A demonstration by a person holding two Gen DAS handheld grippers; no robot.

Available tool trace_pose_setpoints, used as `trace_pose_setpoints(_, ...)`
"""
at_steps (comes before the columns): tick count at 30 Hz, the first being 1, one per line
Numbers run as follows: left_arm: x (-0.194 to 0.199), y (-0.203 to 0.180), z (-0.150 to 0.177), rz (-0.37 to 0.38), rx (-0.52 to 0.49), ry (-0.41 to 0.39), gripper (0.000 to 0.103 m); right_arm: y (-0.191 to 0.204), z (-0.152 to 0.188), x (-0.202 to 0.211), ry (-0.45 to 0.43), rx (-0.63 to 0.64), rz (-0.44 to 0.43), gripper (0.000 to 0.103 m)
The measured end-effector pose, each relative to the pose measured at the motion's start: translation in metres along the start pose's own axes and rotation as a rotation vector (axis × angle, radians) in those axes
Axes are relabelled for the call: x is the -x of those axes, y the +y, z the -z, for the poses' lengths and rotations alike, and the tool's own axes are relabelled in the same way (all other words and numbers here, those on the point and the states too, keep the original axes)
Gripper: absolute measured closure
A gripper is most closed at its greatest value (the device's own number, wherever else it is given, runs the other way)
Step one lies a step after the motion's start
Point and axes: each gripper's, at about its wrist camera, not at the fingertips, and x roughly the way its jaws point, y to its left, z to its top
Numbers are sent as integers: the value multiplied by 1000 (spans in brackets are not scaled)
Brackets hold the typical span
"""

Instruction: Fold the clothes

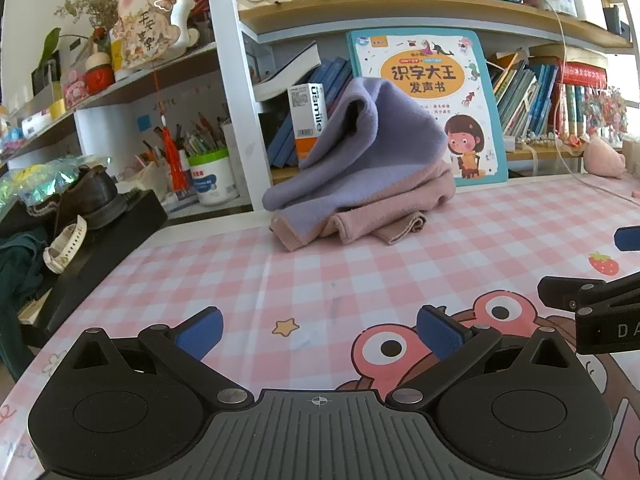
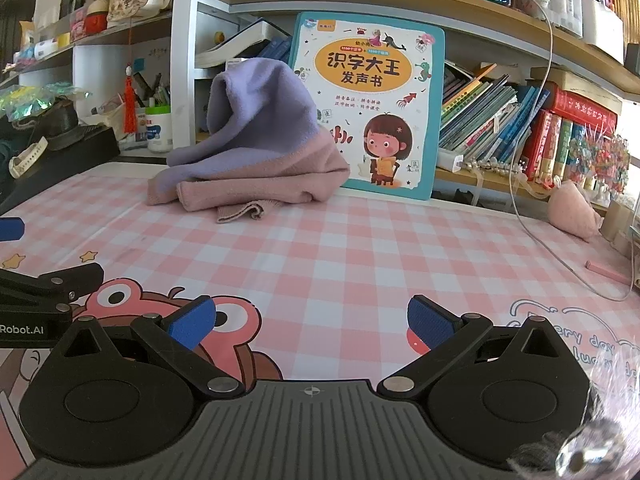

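At the surface's (image 1: 400, 240) far edge, against the picture book (image 1: 424, 92), the garment (image 1: 360, 168) sits heaped, dead ahead of me. Left tongs (image 1: 320, 332) and right tongs (image 2: 312, 322) gape wide, empty, about equally distant.

Both grippers, left (image 1: 320, 330) and right (image 2: 312, 322), are hovering side by side, jaws spread wide, gripping nothing.

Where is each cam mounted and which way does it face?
Left wrist: on the left tool, low over the checked table, facing the bookshelf; its open fingers show, with the right tool at the right edge.
Right wrist: on the right tool, same heading; the left tool shows at the left edge.
Shared: crumpled purple-pink garment, children's book.
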Motion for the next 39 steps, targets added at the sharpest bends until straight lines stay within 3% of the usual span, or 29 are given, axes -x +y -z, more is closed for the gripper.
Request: trace_pose_setpoints(39, -1, 1, 0, 11, -1, 6, 0, -1, -1, -1, 12, 8, -3, 0)
